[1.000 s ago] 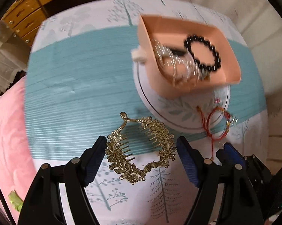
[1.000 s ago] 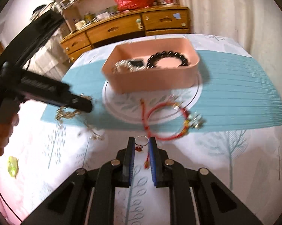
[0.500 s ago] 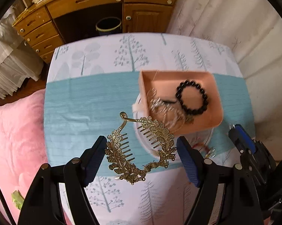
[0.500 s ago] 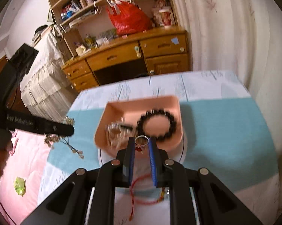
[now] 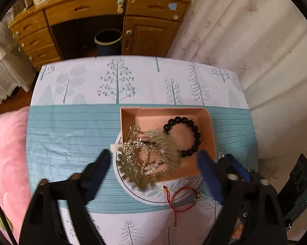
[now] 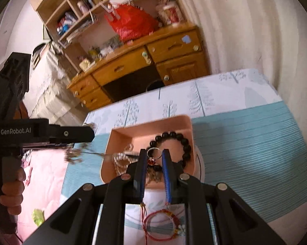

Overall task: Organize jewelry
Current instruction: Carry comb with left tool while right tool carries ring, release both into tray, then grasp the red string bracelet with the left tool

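A peach tray [image 5: 206,118] [image 6: 145,131] stands on the table and holds a black bead bracelet [image 5: 194,134] [image 6: 184,140] and pearl pieces [image 5: 151,163]. My left gripper [image 5: 153,161] is open above the tray's near left corner. The gold leaf hair comb [image 5: 137,163] is blurred between its jaws, over the tray's edge. My right gripper [image 6: 154,153] hovers over the tray. Its jaws are a little apart, with a small silver ring [image 6: 152,152] with a red charm between them. A red string bracelet [image 5: 182,200] [image 6: 161,226] lies on the cloth in front of the tray.
The tray sits on a white round mat [image 5: 133,187] on a teal and white tablecloth [image 5: 71,126]. A pink quilt [image 5: 4,153] lies to the left. A wooden desk [image 5: 92,14] and a dark bin [image 5: 108,42] stand behind. A curtain [image 5: 245,30] hangs on the right.
Both grippers rose and moved over the tray. My left gripper opened wider and the gold comb dropped away from it, blurred. My right gripper's jaws parted slightly around the ring.
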`<act>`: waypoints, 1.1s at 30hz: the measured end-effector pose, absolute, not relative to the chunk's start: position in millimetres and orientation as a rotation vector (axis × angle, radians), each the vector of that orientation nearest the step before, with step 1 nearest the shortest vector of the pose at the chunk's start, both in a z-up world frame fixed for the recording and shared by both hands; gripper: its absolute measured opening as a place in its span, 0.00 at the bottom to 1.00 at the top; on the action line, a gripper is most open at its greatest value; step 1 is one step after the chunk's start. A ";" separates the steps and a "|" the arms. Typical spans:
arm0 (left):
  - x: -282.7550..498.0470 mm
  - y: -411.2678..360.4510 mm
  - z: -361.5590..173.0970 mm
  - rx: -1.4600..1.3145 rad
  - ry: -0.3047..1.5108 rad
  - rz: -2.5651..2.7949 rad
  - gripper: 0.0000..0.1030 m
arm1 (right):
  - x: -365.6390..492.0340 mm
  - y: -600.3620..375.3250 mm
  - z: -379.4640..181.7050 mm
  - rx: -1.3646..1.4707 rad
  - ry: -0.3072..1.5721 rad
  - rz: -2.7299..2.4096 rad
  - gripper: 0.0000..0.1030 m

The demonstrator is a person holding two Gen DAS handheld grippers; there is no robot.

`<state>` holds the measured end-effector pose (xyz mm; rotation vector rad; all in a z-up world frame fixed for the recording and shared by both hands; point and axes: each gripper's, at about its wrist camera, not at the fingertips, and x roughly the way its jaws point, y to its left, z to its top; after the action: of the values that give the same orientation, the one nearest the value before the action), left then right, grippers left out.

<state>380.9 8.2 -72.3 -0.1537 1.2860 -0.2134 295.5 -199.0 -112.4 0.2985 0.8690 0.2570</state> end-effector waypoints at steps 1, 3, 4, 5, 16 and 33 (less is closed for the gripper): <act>380.7 9.0 -74.3 -0.153 1.291 -0.204 0.90 | 296.4 -200.6 -113.1 0.289 0.881 0.253 0.16; 380.7 10.2 -77.1 -0.143 1.301 -0.181 0.90 | 294.3 -205.5 -113.4 0.271 0.881 0.229 0.20; 380.6 10.8 -78.1 -0.139 1.305 -0.170 0.90 | 293.4 -208.5 -113.5 0.269 0.880 0.225 0.24; 380.2 11.9 -79.2 -0.139 1.308 -0.161 0.90 | 292.9 -212.7 -113.8 0.273 0.886 0.222 0.29; 345.4 12.4 -114.2 -0.135 1.419 -0.167 0.98 | 270.1 -239.2 -143.0 0.298 1.053 0.183 0.66; 238.2 -52.9 -175.2 0.211 1.209 -0.437 0.98 | 218.8 -205.3 -175.8 -0.491 1.031 0.466 0.66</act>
<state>238.2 -52.9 -175.2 0.2108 1.2095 -0.4374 218.8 -205.3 -175.8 -0.4908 1.0308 0.4660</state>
